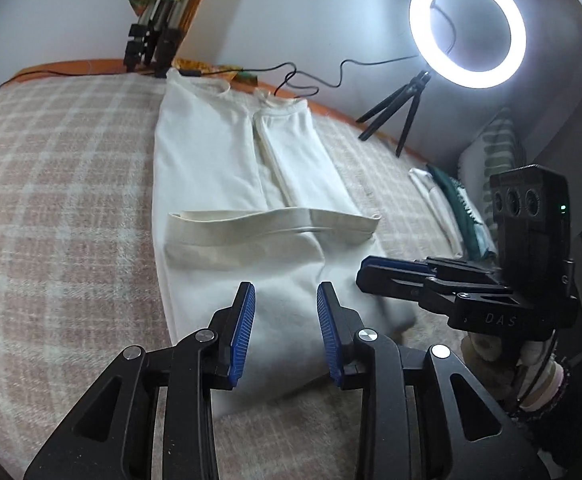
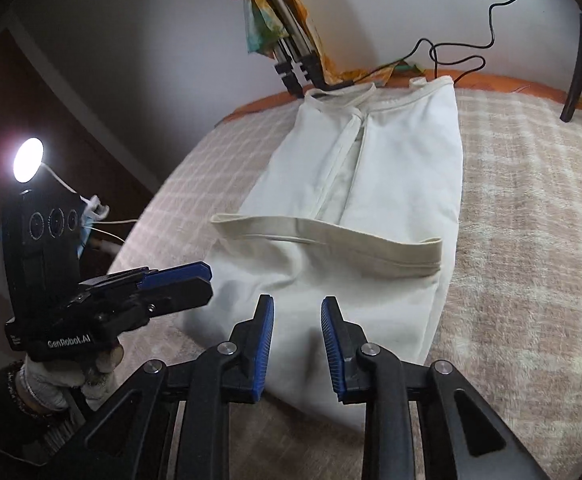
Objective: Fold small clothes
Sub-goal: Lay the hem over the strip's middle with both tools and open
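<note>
A bed [image 1: 63, 168] covered with a pink-and-cream checked blanket [image 2: 531, 208] fills most of both views, with an orange edge along its far side. On it lies the white garment [image 1: 219, 184], running lengthwise from the near edge toward the far edge. It is cream-white, of soft, thick-looking cloth. Its long sides are folded in, and they meet along a seam line down the middle of the far half. The near part is doubled over toward the far side, so a wide hem band [image 1: 271, 220] lies across the garment about midway, slightly wavy and lifted at its right end. The far end shows a ribbed edge and reaches almost to the orange border.

A lit ring light [image 1: 467, 28] on a small black tripod stands at the far right of the bed, its black cable [image 1: 311, 76] trailing along the far edge. Folded metal stand legs [image 1: 151, 40] with coloured cloth draped above them lean against the wall at the far side. A small stack of folded cloth, white and green [image 1: 451, 208], lies at the right edge.

The left hand-held gripper [image 1: 286, 332] hovers over the garment's near end, jaws moderately wide and holding nothing. The right hand-held gripper [image 2: 297, 344] is likewise parted over the near end, empty; from the side, in the left view, its fingers lie near the garment's right corner.
</note>
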`<state>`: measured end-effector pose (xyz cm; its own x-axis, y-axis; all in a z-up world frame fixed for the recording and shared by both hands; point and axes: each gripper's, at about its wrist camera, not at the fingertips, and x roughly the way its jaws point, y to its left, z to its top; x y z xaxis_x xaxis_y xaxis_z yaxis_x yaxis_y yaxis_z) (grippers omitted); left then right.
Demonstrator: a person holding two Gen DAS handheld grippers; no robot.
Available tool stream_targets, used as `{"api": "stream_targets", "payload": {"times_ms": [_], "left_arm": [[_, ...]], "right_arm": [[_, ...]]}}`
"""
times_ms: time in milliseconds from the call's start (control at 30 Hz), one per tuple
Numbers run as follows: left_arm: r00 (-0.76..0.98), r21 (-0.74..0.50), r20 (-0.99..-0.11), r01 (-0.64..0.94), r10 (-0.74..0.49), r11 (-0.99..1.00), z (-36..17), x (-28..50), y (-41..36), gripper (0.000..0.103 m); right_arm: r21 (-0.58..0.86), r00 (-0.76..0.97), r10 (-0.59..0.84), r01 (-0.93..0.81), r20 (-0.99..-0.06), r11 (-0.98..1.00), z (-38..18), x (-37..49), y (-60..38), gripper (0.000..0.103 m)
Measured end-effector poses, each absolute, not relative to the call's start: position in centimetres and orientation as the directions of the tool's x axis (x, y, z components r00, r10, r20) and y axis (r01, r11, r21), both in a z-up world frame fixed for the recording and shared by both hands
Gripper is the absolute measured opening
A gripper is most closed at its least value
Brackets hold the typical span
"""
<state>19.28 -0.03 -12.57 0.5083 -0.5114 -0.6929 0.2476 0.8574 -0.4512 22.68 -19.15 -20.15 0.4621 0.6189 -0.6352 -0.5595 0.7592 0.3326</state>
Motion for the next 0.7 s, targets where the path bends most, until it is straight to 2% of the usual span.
{"api": "stream_targets", "payload": {"times_ms": [267,467,567,700], "left_arm": [[0.546,-0.407,-0.723,0.157,-0.423,0.900,-13.9,21.9,0.6,0.030],[0.584,-0.404,-0.718,0.093,-0.379,0.910,-13.8,22.6,2.0,0.030],[0.598,-0.416,-0.713,0.059,-0.366,0.908,-13.5,22.9,2.9,0.030],[0.611,-0.442,-0.698,0.042,-0.373,0.896,-12.5,23.2,3.7,0.030]], "right_arm": [[0.249,0.559,0.494,-0.458,-0.666,0.854,-20.5,25.5,-20.2,0.025],[0.229,0.586,0.459,-0.425,-0.668,0.876,-20.4,26.2,-21.0,0.024],[0.185,0.633,0.413,-0.396,-0.655,0.899,-19.8,25.9,-21.6,0.032],[0.229,0.657,0.423,-0.364,-0.624,0.903,-19.2,26.0,-23.5,0.035]]}}
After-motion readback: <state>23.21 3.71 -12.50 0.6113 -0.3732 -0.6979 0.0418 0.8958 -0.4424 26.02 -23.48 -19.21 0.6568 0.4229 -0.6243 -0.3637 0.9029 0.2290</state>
